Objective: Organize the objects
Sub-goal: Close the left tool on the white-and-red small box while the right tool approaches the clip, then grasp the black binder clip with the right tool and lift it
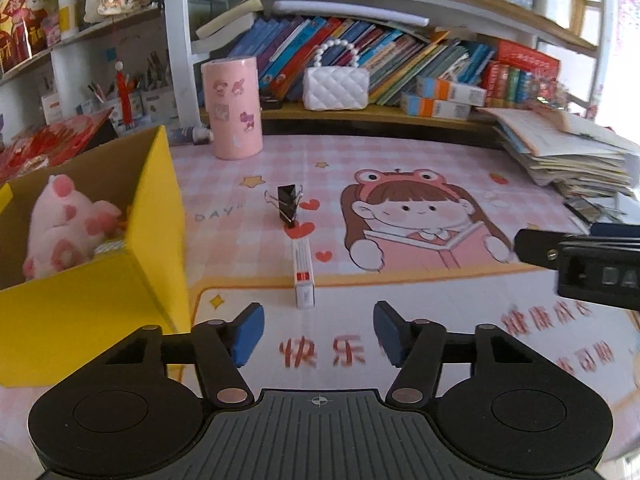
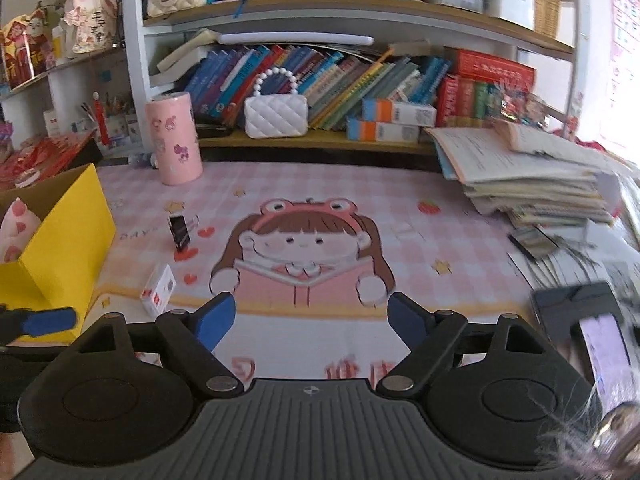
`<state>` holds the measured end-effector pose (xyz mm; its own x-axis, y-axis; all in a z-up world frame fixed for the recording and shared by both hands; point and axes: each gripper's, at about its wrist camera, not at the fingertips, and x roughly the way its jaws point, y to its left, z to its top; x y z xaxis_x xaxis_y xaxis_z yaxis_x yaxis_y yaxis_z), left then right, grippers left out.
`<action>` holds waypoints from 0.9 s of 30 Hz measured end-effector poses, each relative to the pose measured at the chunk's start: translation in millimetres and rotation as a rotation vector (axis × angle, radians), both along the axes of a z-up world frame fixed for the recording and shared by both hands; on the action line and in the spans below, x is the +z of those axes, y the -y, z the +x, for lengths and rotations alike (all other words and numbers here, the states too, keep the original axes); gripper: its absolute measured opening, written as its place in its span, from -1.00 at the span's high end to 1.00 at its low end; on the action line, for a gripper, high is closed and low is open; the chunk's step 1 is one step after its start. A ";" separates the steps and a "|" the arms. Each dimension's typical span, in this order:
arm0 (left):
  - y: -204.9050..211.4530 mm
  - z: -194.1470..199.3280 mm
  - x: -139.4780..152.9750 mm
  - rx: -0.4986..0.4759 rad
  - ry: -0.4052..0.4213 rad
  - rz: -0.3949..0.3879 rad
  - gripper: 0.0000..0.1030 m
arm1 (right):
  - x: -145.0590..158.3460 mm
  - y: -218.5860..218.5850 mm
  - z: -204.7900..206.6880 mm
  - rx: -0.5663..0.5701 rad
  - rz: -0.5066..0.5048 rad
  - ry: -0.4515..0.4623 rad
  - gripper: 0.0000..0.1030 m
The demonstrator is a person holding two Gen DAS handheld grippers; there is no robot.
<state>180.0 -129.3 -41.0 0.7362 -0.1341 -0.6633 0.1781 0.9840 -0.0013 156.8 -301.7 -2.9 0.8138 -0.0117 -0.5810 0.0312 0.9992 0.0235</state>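
Observation:
A small white carton with a red label lies on the pink cartoon desk mat, just beyond my left gripper, whose blue-padded jaws stand open and empty. Past the carton stands a black binder clip. At the left an open yellow box holds a pink plush toy. My right gripper hangs open and empty above the mat's middle. In the right wrist view the carton and the clip lie to its left, near the yellow box.
A pink cylindrical tin stands at the mat's back left. A white quilted bag and rows of books fill the shelf behind. A tall paper stack and a phone crowd the right side.

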 end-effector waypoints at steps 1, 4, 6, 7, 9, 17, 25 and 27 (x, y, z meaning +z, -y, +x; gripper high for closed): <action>2.1 7.1 -3.0 0.010 -0.004 0.001 -0.05 | 0.5 0.4 5.2 0.012 0.000 0.004 -0.58; 8.2 28.5 -12.9 0.040 -0.018 0.006 0.09 | 2.4 1.4 20.9 0.043 -0.006 0.015 -0.58; 10.9 42.9 -18.8 0.058 -0.027 0.009 0.12 | 3.1 1.7 29.5 0.063 -0.012 0.017 -0.58; 12.8 50.3 -22.5 0.066 -0.032 0.014 0.14 | 3.8 2.0 33.4 0.071 -0.015 0.019 -0.58; 15.5 62.1 -29.0 0.077 -0.040 0.026 0.22 | 4.6 2.6 40.4 0.086 -0.020 0.022 -0.58; 19.9 87.1 -51.5 0.085 -0.061 0.045 0.75 | 1.9 4.5 67.5 0.142 -0.033 0.014 -0.58; -15.8 41.9 -16.1 0.088 -0.070 -0.138 0.75 | -13.1 -11.6 110.1 0.255 -0.023 -0.019 -0.52; -32.1 18.7 -2.8 0.098 -0.073 -0.178 0.75 | -20.4 -22.1 126.0 0.296 -0.020 -0.039 -0.51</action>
<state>198.7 -97.1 -43.8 0.7022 -0.1844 -0.6877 0.0747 0.9796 -0.1865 282.9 -279.6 -23.3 0.7605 0.2113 -0.6140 -0.2612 0.9652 0.0086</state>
